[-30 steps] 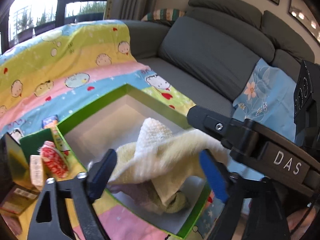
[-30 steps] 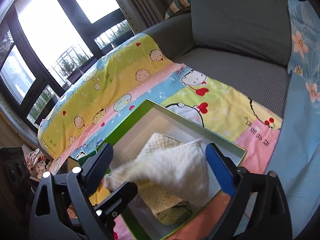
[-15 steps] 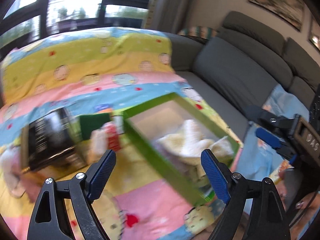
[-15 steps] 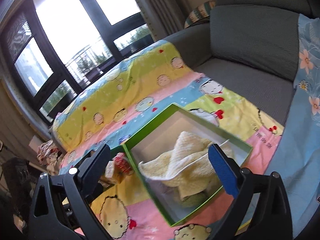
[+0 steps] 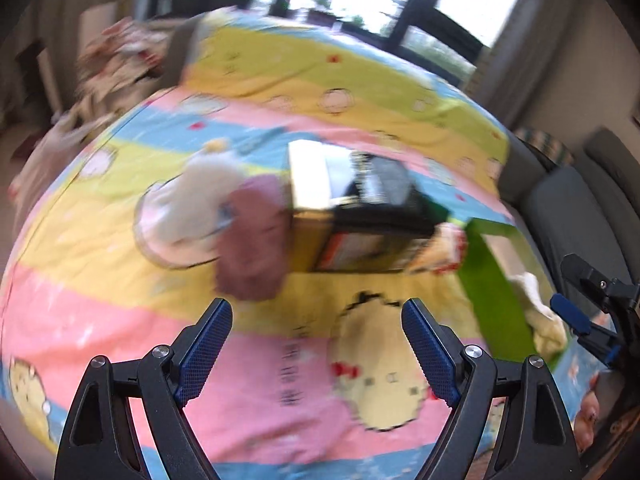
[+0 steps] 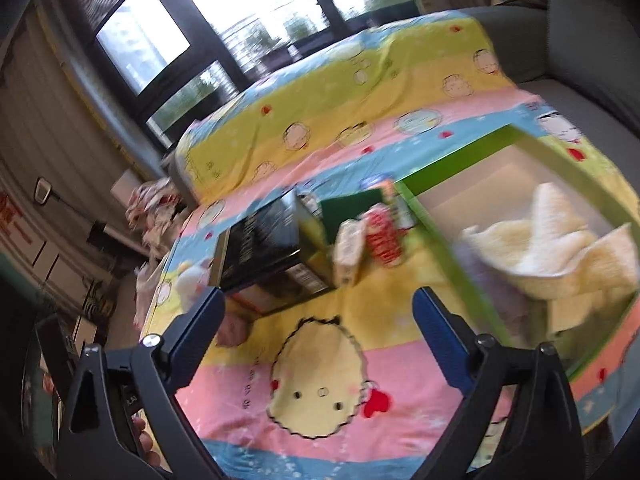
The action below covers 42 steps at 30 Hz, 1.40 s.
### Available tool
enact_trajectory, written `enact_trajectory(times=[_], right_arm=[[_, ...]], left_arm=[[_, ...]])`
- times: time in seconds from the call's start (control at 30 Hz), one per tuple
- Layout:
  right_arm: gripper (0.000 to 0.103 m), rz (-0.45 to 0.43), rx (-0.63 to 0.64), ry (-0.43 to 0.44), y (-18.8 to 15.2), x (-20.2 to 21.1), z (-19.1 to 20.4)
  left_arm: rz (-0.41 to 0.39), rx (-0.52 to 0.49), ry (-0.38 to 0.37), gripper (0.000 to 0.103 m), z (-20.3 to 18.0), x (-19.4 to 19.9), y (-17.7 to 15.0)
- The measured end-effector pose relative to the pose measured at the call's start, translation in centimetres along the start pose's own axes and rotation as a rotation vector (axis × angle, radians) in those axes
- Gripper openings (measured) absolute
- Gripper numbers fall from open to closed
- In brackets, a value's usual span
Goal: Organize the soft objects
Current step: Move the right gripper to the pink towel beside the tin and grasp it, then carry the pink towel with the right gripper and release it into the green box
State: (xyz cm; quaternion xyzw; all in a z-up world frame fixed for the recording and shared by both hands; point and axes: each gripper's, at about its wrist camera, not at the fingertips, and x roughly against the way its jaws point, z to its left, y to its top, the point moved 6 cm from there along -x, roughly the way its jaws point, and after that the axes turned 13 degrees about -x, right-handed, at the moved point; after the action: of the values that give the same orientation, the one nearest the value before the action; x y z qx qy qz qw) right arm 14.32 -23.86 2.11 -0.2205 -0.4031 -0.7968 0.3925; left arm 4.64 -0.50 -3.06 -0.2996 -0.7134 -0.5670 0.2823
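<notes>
Both grippers have swung left, away from the green box (image 6: pixel 448 248) holding the cream towel (image 6: pixel 556 240). Left gripper (image 5: pixel 316 344) and right gripper (image 6: pixel 316 336) gape empty above the cartoon blanket (image 6: pixel 320 384); the right's jaws just narrowed slightly.

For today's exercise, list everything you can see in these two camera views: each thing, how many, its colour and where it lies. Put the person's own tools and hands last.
Cartoon sheet: one, pink, yellow and blue stripes, spread under everything.
Green box: one, open, right side of sheet.
Cream towel: one, inside green box.
Dark carton: one, black and gold, left of green box.
Small packets: number unclear, red and white, between carton and box.
White plush toy: one, left of carton.
Maroon soft item: one, beside the plush.
Grey sofa: one, behind.
Left gripper: fingers apart, empty.
Right gripper: fingers apart, empty.
Hand: partly visible.
</notes>
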Motion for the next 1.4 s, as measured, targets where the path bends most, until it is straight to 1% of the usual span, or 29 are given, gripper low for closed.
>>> enact_trajectory(times=[0.03, 0.07, 0.1, 0.13, 0.2, 0.27, 0.3, 0.37, 0.4, 0.43, 0.47, 0.57, 0.73, 0.77, 0.8, 0.83, 0.87, 0.97, 1.03, 1.07, 1.13, 1.2, 1.33, 1.4], right_arm=[[0.092, 0.025, 0.013, 0.006, -0.7, -1.1, 0.9], [0.089, 0.053, 0.030, 0.015, -1.4, -2.4, 1.9], [0.080, 0.076, 0.048, 0.022, -2.1, -3.4, 2.8], [0.076, 0.106, 0.067, 0.028, -2.9, -4.6, 3.7], [0.069, 0.173, 0.100, 0.051, -4.6, -7.4, 5.7], [0.065, 0.230, 0.113, 0.065, -6.2, -9.8, 7.2], [0.063, 0.255, 0.114, 0.065, -6.9, -10.9, 7.8], [0.061, 0.306, 0.117, 0.065, -8.2, -13.4, 9.0], [0.061, 0.320, 0.124, 0.061, -8.6, -14.3, 9.4], [0.060, 0.333, 0.129, 0.048, -9.1, -15.4, 9.8], [0.059, 0.341, 0.126, 0.037, -9.5, -16.4, 10.0], [0.054, 0.358, 0.105, 0.011, -10.4, -18.7, 10.3], [0.046, 0.360, 0.100, -0.047, -11.1, -21.2, 10.4], [0.042, 0.361, 0.088, -0.053, -11.3, -21.7, 10.4], [0.032, 0.353, 0.088, -0.065, -11.3, -21.9, 10.3], [0.025, 0.341, 0.096, -0.077, -11.3, -21.9, 10.1], [0.011, 0.329, 0.104, -0.076, -11.2, -22.0, 10.0], [0.008, 0.352, 0.089, -0.029, -11.2, -21.7, 9.7], [0.008, 0.372, 0.080, 0.022, -11.2, -20.9, 9.8], [0.008, 0.385, 0.070, 0.061, -11.1, -20.2, 10.0], [0.008, 0.396, 0.056, 0.136, -10.9, -18.1, 10.0], [0.008, 0.402, 0.073, 0.188, -10.6, -15.5, 10.0], [0.008, 0.390, 0.125, 0.247, -10.1, -9.2, 9.2], [0.008, 0.369, 0.146, 0.251, -9.8, -6.6, 8.4]], left_arm=[[0.010, 0.029, 0.008, 0.087, 1.2, -0.2, -0.7], [0.018, 0.053, 0.012, 0.087, 2.0, -0.3, -1.3], [0.026, 0.078, 0.012, 0.087, 2.8, -0.4, -1.8], [0.031, 0.101, 0.008, 0.087, 3.6, -0.6, -2.3], [0.032, 0.133, 0.007, 0.078, 5.0, -0.6, -3.3], [0.039, 0.144, 0.026, 0.066, 6.2, -0.5, -3.9], [0.041, 0.152, 0.032, 0.062, 6.7, -0.5, -4.1], [0.046, 0.182, 0.034, 0.050, 7.7, -0.4, -4.6], [0.050, 0.202, 0.029, 0.046, 8.2, -0.4, -4.8], [0.052, 0.219, 0.022, 0.038, 8.7, -0.4, -4.9], [0.050, 0.235, 0.020, 0.035, 9.2, -0.4, -5.1], [0.052, 0.243, 0.028, 0.035, 10.0, -0.3, -5.3], [0.065, 0.253, 0.009, 0.035, 10.4, -0.5, -5.5], [0.067, 0.251, 0.009, 0.035, 10.3, -0.5, -5.5], [0.070, 0.246, 0.008, 0.035, 10.3, -0.6, -5.5], [0.071, 0.242, 0.008, 0.035, 10.2, -0.6, -5.5], [0.073, 0.241, 0.009, 0.035, 10.2, -0.6, -5.4], [0.078, 0.241, 0.005, 0.035, 10.2, -0.8, -5.4], [0.080, 0.247, 0.006, 0.035, 10.2, -0.8, -5.4], [0.080, 0.252, 0.005, 0.035, 10.3, -0.8, -5.4], [0.082, 0.260, 0.004, 0.035, 10.3, -0.8, -5.4], [0.086, 0.277, -0.002, 0.035, 10.4, -0.9, -5.4], [0.082, 0.286, -0.025, 0.035, 10.1, -0.7, -5.2], [0.078, 0.281, -0.032, 0.035, 9.8, -0.6, -5.0]])
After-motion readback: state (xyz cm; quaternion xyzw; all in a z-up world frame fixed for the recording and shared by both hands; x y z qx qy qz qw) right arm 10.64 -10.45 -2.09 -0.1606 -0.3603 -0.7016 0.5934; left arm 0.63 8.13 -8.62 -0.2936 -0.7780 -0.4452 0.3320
